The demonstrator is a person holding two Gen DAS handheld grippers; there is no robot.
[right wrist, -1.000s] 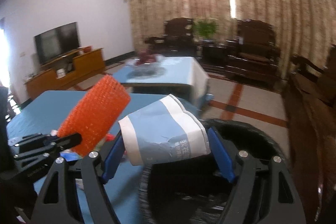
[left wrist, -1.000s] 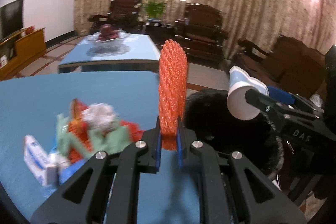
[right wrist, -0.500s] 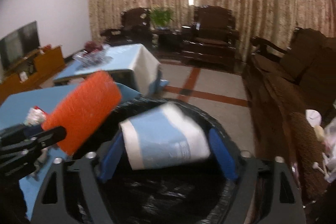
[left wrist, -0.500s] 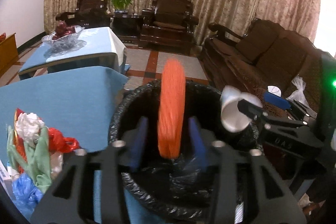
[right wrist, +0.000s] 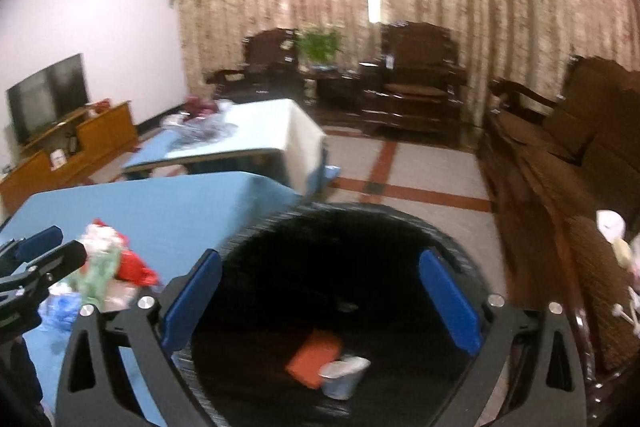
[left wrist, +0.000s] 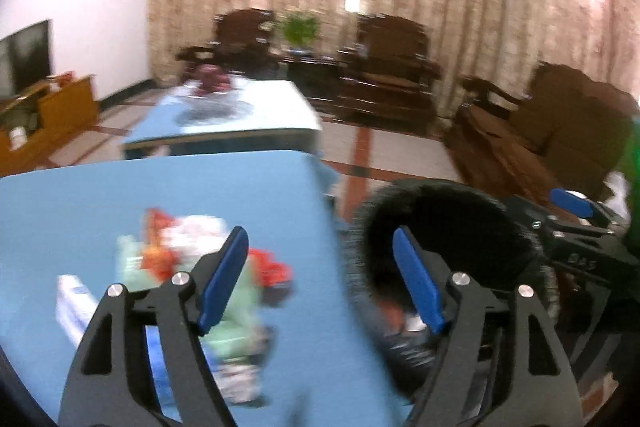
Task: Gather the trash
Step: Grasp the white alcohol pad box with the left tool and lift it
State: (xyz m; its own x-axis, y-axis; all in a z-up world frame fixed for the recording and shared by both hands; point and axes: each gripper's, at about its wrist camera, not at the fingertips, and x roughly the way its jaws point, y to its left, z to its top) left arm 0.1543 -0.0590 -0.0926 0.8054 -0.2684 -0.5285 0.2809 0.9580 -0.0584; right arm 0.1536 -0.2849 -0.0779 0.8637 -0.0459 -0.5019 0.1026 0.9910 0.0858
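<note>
A black-lined trash bin (right wrist: 344,227) stands beside the blue table; it also shows in the left wrist view (left wrist: 440,203). At its bottom lie an orange foam net (right wrist: 314,357) and a paper cup (right wrist: 344,377). My right gripper (right wrist: 320,301) is open and empty above the bin. My left gripper (left wrist: 320,277) is open and empty over the table's right edge. A blurred pile of trash (left wrist: 172,267) lies on the table under the left finger; it also shows in the right wrist view (right wrist: 104,267).
The blue table (left wrist: 140,195) fills the lower left. A second table (right wrist: 248,135) with a fruit bowl stands behind it. Dark wooden armchairs (right wrist: 416,75) and a sofa (right wrist: 580,131) line the far and right sides. A TV cabinet (right wrist: 68,143) is at the left.
Both grippers opened. The orange foam net and the paper cup dropped into the bin. The left gripper swung back left toward the table.
</note>
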